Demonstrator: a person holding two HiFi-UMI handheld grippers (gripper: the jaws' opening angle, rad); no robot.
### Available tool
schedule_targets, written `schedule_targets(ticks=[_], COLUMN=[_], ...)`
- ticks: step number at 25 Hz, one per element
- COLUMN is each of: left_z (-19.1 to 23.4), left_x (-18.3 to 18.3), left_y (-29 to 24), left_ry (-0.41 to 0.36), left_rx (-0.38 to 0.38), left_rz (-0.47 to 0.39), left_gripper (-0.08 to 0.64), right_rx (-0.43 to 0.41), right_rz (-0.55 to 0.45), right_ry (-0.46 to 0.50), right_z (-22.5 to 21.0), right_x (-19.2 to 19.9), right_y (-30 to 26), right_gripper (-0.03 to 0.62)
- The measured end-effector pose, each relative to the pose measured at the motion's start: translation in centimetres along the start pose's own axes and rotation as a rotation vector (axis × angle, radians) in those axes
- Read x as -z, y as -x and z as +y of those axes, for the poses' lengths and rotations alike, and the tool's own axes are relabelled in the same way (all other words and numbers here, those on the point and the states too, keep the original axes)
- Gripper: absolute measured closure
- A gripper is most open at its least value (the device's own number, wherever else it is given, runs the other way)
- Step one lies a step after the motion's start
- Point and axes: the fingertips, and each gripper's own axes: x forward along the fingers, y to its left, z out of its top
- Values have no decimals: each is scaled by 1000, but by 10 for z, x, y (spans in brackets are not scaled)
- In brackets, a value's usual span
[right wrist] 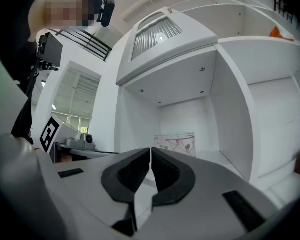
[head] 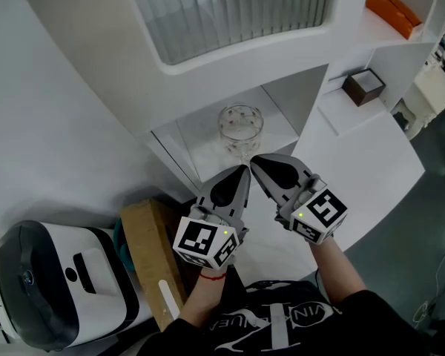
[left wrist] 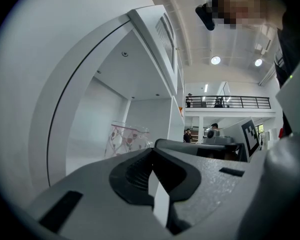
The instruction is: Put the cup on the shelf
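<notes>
The cup stands upright inside the shelf; my left gripper and right gripper are both closed, holding nothing.

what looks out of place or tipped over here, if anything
Nothing stands out. The cup stands upright in the shelf compartment; the left gripper and right gripper sit shut and empty in front of it.

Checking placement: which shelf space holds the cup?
The low alcove under the ribbed panel holds the cup; the shelves beside it carry only a brown box and an orange object.
</notes>
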Motion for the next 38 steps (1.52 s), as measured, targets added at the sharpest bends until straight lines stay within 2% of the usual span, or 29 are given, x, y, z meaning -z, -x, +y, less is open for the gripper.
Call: schedule_targets(ticks=[4,17,26,38], left_z=[2,10,19,17], left_x=[0,-2,2,5], left_y=[-3,-25,-28,-34], left_ry=[4,28,54,52], left_rx=[-1,-17,-65,-80], left_rz=[-2,6,37,75], left_gripper=[554,555,554,554], right_rx=[3,28,42,63], right_rz=[21,43,47,50], right_ry=[35,48,46,22], right_z=[0,-22,-28,-36], right_x=[1,2,2,4], right_y=[-2,-9,-19,-16], right_gripper=[583,584,584,584])
